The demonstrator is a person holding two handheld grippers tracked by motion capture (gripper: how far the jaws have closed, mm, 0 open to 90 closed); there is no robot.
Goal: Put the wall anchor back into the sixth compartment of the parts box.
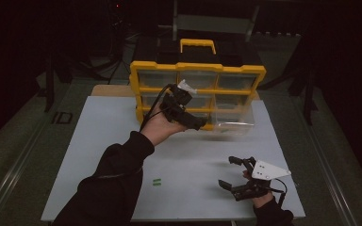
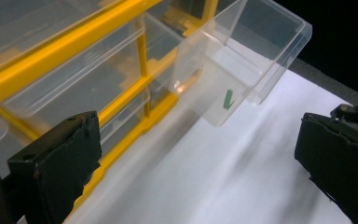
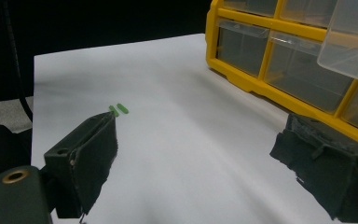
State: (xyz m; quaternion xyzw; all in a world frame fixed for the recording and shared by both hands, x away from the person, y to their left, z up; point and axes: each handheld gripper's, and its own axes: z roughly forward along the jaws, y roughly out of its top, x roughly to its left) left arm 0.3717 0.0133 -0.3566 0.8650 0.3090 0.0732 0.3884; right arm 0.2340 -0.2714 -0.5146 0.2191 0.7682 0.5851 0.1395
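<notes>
A yellow organizer (image 1: 198, 70) with clear drawers stands at the back of the white board (image 1: 99, 141). Its lower right drawer (image 1: 234, 123) is pulled out. In the left gripper view this drawer (image 2: 242, 60) holds one small green piece (image 2: 228, 99). My left gripper (image 1: 192, 118) hangs in front of the organizer, just left of the drawer. Its jaws stand wide open (image 2: 198, 154) with nothing between them. My right gripper (image 1: 230, 172) is open near the front right of the board. Two green pieces (image 1: 157, 181) lie on the board to its left, beyond its left jaw (image 3: 118, 109).
The organizer has a yellow carry handle (image 1: 197, 43) on top, and its other drawers (image 3: 242, 44) are pushed in. Dark floor and stands surround the board. Bare white board stretches between the two grippers.
</notes>
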